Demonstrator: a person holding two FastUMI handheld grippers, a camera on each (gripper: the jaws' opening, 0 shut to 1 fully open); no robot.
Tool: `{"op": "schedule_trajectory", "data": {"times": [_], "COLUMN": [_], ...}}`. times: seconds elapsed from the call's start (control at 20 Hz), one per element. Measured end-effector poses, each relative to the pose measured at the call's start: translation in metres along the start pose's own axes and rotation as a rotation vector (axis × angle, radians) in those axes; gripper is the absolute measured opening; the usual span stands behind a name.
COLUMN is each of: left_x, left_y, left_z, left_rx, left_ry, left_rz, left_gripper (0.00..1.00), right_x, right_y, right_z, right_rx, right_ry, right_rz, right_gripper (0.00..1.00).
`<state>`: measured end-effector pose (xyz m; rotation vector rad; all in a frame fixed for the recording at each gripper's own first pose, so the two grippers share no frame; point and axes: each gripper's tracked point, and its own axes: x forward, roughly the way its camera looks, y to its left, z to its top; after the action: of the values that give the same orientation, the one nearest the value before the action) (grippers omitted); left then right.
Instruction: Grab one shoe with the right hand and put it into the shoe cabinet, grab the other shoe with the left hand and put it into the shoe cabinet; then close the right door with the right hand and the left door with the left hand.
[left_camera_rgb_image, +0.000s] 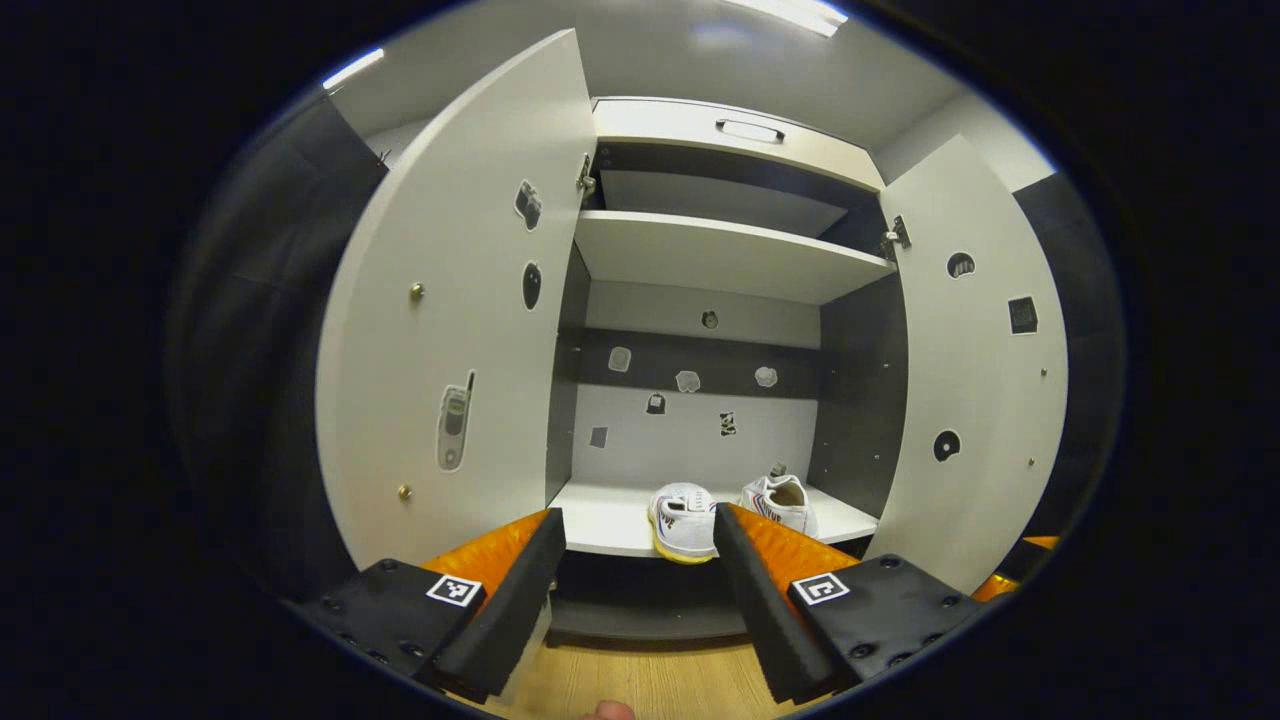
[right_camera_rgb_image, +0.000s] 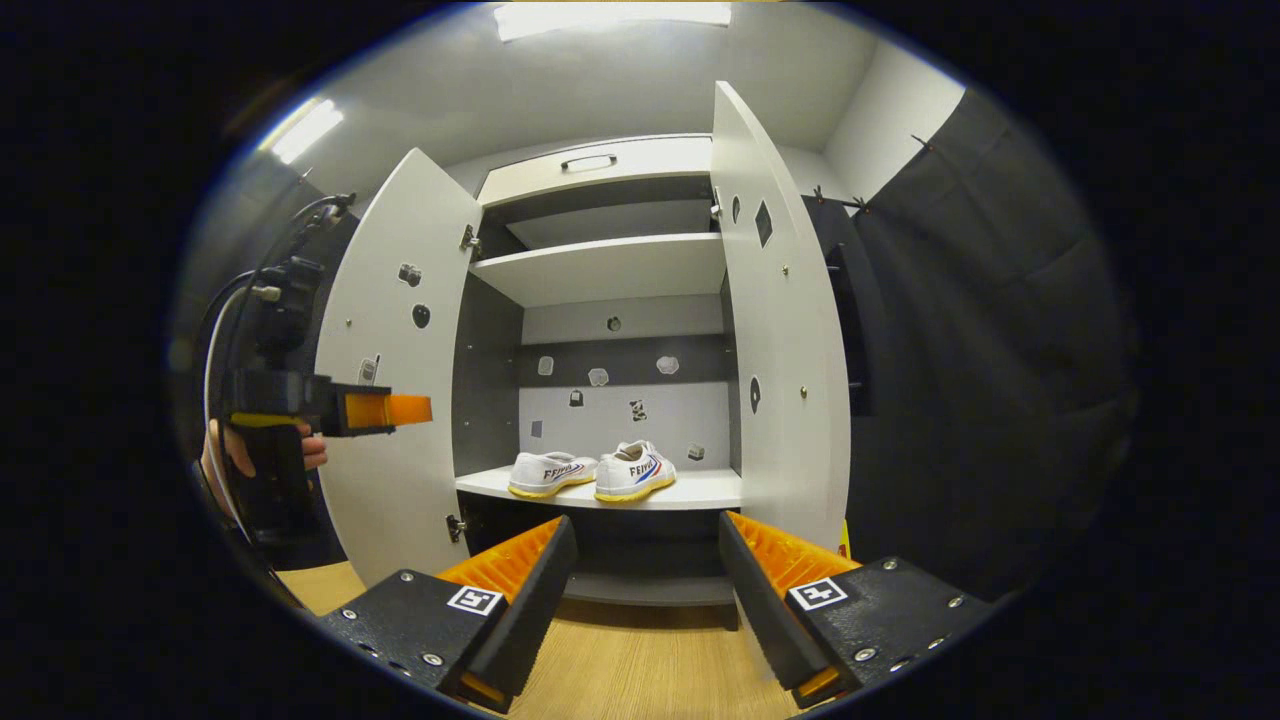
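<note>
Shoe cabinet (right_camera_rgb_image: 610, 270): both doors stand wide. Left door (right_camera_rgb_image: 395, 400); right door (right_camera_rgb_image: 785, 340). Two shoes sit side by side on the bottom shelf (right_camera_rgb_image: 700, 490), toward its front edge: one shoe (right_camera_rgb_image: 550, 473), the other shoe (right_camera_rgb_image: 633, 470) just beside it. Left hand-held gripper (left_camera_rgb_image: 635, 590): fingers wide apart, holding nothing. Right hand-held gripper (right_camera_rgb_image: 645, 600): fingers wide apart, holding nothing, over the wooden floor (right_camera_rgb_image: 640, 670).

Two shoes (right_camera_rgb_image: 592, 473) sit side by side on the cabinet's lower shelf (right_camera_rgb_image: 700, 490), between both open doors (right_camera_rgb_image: 790, 350).
</note>
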<state>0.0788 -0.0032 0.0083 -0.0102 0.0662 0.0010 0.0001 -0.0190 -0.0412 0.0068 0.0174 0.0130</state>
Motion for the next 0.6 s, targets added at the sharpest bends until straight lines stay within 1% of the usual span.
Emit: {"op": "schedule_trajectory", "data": {"times": [0.1, 0.15, 0.2, 0.3, 0.45, 0.5, 0.6], "left_x": [-0.021, -0.031, -0.041, -0.054, -0.067, -0.072, -0.078], "left_y": [-0.001, -0.004, -0.007, -0.011, -0.009, -0.004, -0.014], "left_z": [-0.018, -0.03, -0.042, -0.057, -0.059, -0.059, -0.064], "left_rx": [-0.001, -0.017, -0.036, -0.047, 0.004, 0.005, -0.004], "left_ry": [-0.004, 0.005, 0.011, 0.005, -0.041, -0.041, -0.028], "left_rz": [0.002, -0.004, -0.013, -0.026, -0.003, 0.0, -0.002], "left_gripper": [0.97, 0.99, 0.96, 0.97, 0.97, 0.97, 0.97], "right_x": [0.0, -0.001, -0.003, -0.006, -0.009, -0.01, -0.012], "right_y": [0.002, 0.003, 0.005, 0.007, 0.012, 0.013, 0.014], "right_z": [-0.003, -0.004, -0.006, -0.009, -0.013, -0.014, -0.012], "right_rx": [-0.001, 0.001, 0.004, 0.01, 0.013, 0.013, 0.017], "right_ry": [0.007, 0.009, 0.009, 0.009, 0.018, 0.023, 0.024], "right_rz": [0.002, 0.003, 0.003, 0.002, 0.006, 0.005, 0.007], "right_gripper": [0.89, 0.89, 0.89, 0.89, 0.89, 0.89, 0.89]}}
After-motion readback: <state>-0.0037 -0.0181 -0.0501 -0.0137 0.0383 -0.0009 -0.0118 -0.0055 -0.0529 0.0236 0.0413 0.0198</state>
